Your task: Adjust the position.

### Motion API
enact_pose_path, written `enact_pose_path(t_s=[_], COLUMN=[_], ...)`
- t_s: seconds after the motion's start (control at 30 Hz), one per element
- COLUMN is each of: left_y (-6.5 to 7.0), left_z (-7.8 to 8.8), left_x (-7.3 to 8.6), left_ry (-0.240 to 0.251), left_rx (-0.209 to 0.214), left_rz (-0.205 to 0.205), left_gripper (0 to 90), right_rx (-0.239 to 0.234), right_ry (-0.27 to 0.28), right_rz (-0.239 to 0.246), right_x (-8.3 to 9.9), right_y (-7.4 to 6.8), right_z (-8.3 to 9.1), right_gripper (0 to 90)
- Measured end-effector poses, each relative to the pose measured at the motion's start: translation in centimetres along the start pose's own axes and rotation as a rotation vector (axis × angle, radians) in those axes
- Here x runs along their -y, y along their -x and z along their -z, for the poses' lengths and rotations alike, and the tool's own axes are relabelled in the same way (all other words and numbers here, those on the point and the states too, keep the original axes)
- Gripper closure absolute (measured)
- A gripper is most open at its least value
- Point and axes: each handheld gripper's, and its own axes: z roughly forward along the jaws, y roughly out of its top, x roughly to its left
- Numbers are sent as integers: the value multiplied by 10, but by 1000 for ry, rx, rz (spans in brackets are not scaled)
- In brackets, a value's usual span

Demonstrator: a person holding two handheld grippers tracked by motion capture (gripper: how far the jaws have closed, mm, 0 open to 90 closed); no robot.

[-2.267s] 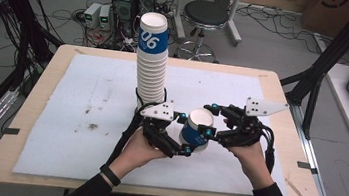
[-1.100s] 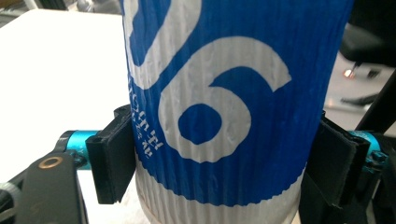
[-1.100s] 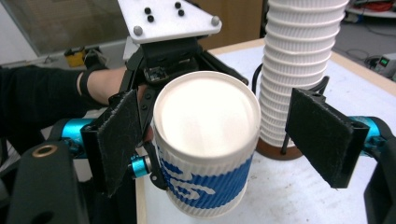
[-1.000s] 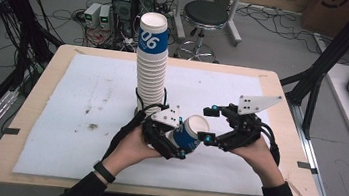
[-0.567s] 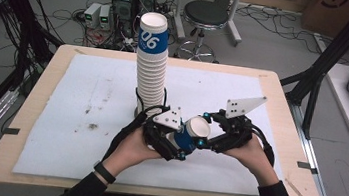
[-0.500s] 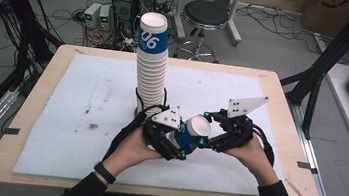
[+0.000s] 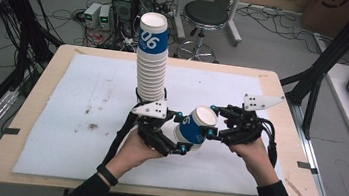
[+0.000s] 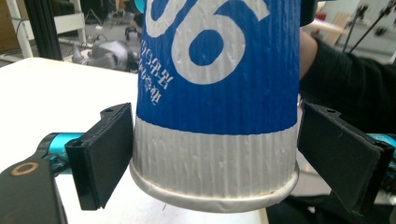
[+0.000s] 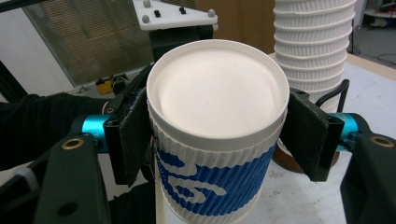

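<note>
A blue-and-white ribbed paper cup (image 7: pixel 191 130) hangs tilted above the table between both grippers. My right gripper (image 7: pixel 212 120) is shut on its rim end, and its jaws have just been closing. In the right gripper view the pads (image 9: pixel 133 135) press both sides of the cup (image 9: pixel 217 186) just below the rim. My left gripper (image 7: pixel 181 135) straddles the cup's base; its jaws have just been opening. In the left gripper view the cup (image 8: pixel 215 93) stands between the spread pads (image 8: pixel 105 149), with a thin gap on the right side. A tall stack of matching cups (image 7: pixel 151 60) stands just behind.
A white sheet covers most of the wooden table (image 7: pixel 35 111). The cup stack (image 9: pixel 313 46) stands close to my right gripper's right jaw. A black stool (image 7: pixel 205 13) and cables lie on the floor beyond the far edge.
My right gripper moved in from the right and closed on the cup's rim end. The left jaws spread apart around the base. Both hands stayed in about the same place.
</note>
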Motion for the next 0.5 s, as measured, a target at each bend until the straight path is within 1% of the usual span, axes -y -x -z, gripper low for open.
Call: enact_pose_path(t_s=[0.17,0.3,0.33,0.37,0.47,0.5], left_y=[-2,-2,-2,-2,-1,0], left_z=[0,1,0,-1,-5,-6], left_x=[3,4,4,5,7,7], left_ry=[9,30,30,29,21,27], left_rx=[-15,-1,2,-2,-6,-4], left_rz=[12,20,23,19,15,20], left_gripper=[118,113,110,109,109,109], right_rx=[2,8,7,5,5,2], right_ry=[14,16,24,29,27,29], right_rz=[1,3,6,6,0,1], right_x=[1,1,1,1,1,1], right_y=[1,0,-1,-1,-2,-2], right_z=[-1,-1,-1,-1,-2,-2], right_gripper=[299,299,299,299,299,299])
